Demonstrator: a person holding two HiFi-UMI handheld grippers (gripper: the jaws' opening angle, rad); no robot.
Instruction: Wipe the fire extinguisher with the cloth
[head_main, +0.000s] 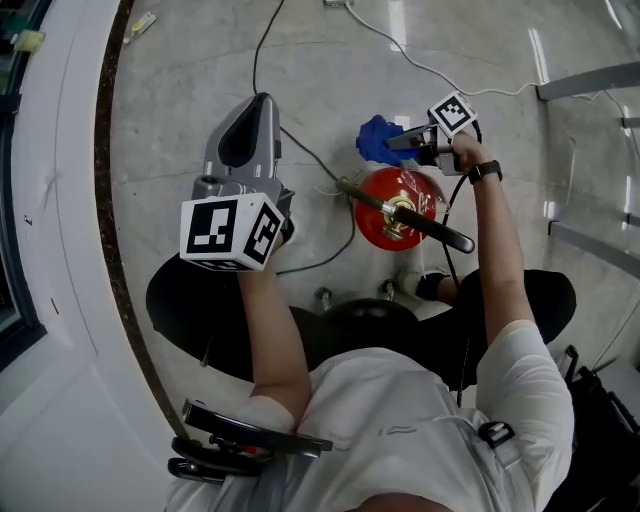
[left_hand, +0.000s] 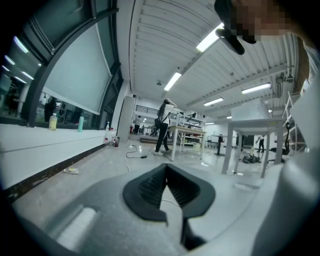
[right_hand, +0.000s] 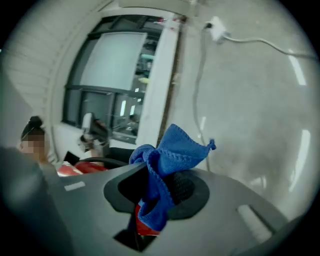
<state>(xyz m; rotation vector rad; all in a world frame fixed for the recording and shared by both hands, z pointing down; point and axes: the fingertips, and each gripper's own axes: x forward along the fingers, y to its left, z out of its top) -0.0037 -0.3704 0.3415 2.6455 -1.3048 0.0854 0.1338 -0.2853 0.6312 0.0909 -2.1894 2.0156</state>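
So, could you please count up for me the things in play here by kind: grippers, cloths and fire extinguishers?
Grippers: 2, the left gripper, with nothing in its jaws, and the right gripper
Cloths: 1, a blue cloth held in the right gripper's jaws
Fire extinguishers: 1, a red fire extinguisher on the floor
Total: 4

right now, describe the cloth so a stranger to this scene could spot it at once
Find the red fire extinguisher on the grey floor. Just beyond it, the right gripper pinches the cloth. It is crumpled and the only bright blue thing there.
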